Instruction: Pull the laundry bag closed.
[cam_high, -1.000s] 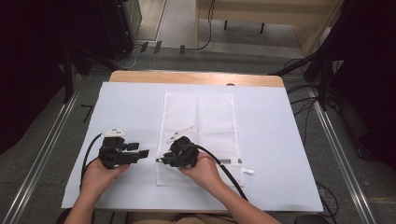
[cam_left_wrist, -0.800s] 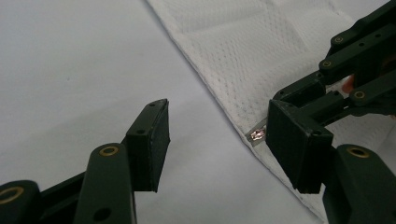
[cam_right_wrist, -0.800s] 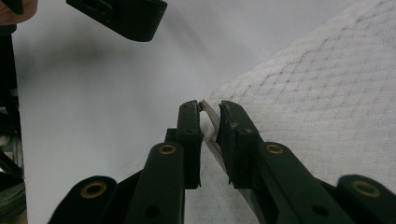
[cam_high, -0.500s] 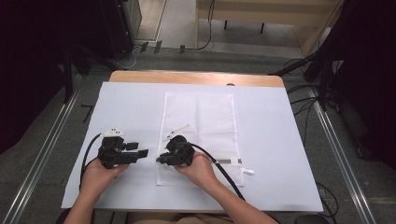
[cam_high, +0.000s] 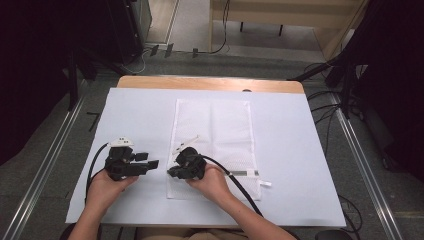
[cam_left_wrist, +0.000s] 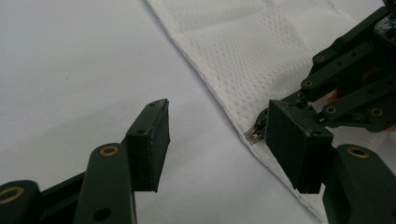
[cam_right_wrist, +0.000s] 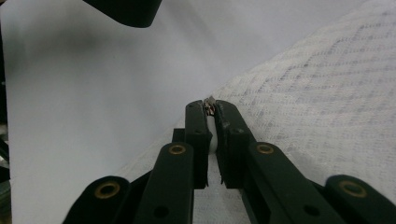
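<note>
A white mesh bag lies flat in the middle of the white sheet. Its small metal zipper pull sits at the bag's near left edge. My right gripper is shut on that zipper pull; its jaws have just been closing with the pull and a bit of white edge between them. My left gripper rests on the sheet just left of the bag. It points at the right gripper, jaws open and nothing between them.
The white sheet covers the table, with a wooden strip bare at the far edge. A thin white strip and a dark label lie on the bag. Cables trail from both grippers toward me.
The right gripper's jaws have drawn together at the bag's left edge. Both hands stay about where they were.
</note>
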